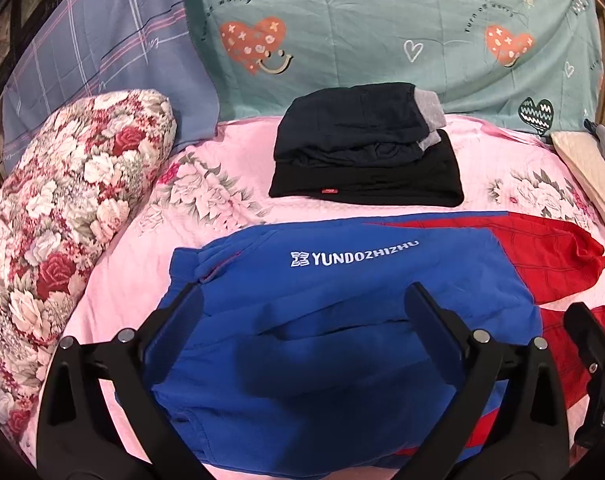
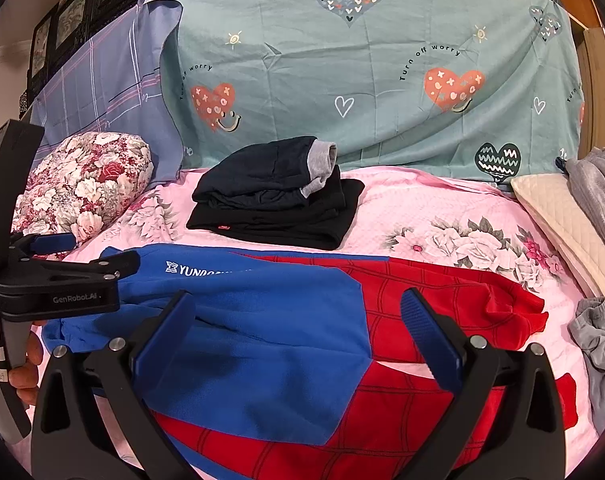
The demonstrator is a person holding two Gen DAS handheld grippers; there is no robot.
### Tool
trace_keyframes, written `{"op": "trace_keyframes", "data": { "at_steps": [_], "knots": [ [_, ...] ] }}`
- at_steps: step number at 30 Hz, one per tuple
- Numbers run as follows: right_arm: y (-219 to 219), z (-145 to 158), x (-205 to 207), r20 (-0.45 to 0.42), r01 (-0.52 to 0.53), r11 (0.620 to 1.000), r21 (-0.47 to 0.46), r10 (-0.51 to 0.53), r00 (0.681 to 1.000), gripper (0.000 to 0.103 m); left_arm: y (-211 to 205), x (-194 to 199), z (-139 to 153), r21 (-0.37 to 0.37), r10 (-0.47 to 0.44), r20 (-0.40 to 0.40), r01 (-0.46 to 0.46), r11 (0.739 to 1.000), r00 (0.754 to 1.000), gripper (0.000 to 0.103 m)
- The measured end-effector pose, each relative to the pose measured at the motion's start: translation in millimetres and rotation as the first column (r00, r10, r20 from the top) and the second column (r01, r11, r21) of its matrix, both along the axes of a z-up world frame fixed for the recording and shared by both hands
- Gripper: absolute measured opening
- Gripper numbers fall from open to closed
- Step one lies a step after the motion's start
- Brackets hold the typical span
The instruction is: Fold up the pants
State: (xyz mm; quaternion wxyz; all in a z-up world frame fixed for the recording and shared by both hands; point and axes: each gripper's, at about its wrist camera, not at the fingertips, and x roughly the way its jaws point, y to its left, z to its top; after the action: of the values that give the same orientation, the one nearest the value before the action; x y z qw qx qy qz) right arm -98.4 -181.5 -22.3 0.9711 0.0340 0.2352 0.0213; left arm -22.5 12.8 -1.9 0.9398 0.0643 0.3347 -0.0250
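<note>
Blue and red pants (image 1: 342, 340) with white lettering lie spread across the pink floral bedspread (image 1: 142, 272); they also show in the right wrist view (image 2: 302, 340). My left gripper (image 1: 302, 308) is open, hovering over the blue waist part, holding nothing. My right gripper (image 2: 298, 312) is open over the blue-red middle of the pants, holding nothing. The left gripper shows at the left of the right wrist view (image 2: 82, 256), beside the blue part. The right gripper's edge shows at the right of the left wrist view (image 1: 594, 344).
A stack of folded dark pants (image 1: 362, 148) lies further back, also in the right wrist view (image 2: 274, 196). A floral pillow (image 1: 62, 208) lies left. A teal heart-print pillow (image 1: 382, 32) stands behind. A cream quilted cushion (image 2: 562, 216) and grey clothes (image 2: 598, 344) lie right.
</note>
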Motion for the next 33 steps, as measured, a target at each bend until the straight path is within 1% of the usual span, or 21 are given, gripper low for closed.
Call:
{"op": "trace_keyframes", "data": {
  "at_steps": [15,27,33],
  "knots": [
    [5.4,-3.6,1.0,-0.007,-0.013,0.999,-0.031,0.013,1.0,0.102,-8.6,7.2,-7.3,-0.007,-0.036,-0.016,0.036,0.999,0.999,0.101],
    [6.8,-6.0,2.9,-0.014,-0.02,0.999,-0.035,0.02,1.0,0.102,-5.7,3.8,-6.5,-0.015,-0.044,-0.017,0.044,0.999,0.999,0.101],
    [9.7,-4.9,0.6,-0.001,-0.032,0.999,-0.041,0.032,0.999,0.102,-2.5,-0.9,-3.8,-0.019,-0.043,-0.021,0.042,0.999,0.999,0.101]
  ]
}}
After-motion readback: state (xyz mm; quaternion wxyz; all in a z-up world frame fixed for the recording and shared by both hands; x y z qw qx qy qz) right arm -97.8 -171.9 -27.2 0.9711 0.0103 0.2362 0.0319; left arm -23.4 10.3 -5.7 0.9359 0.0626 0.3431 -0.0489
